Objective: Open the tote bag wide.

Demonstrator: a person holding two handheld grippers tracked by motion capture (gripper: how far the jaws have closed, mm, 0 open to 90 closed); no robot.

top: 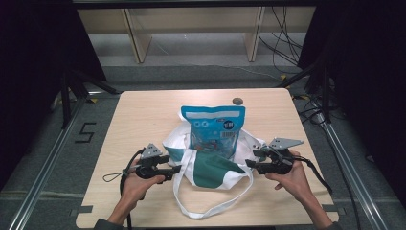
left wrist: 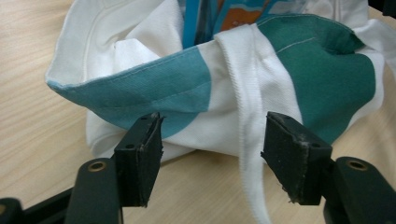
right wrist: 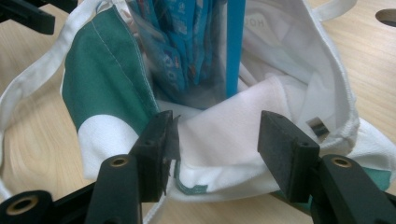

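Bagging the pouch (top: 214, 130): half inside the tote (top: 210, 170). Left gripper (top: 173, 170) and right gripper (top: 251, 164) spread, empty, at the rim. Next: pinch rim, pull up.

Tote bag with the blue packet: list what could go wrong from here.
1. The blue packet sits only partly inside the tote bag; tugging the rim could tip it out.
2. The white strap hangs between the left gripper's open fingers, so it may get pinched instead of the rim.
3. The right gripper may grab only loose folded cloth.
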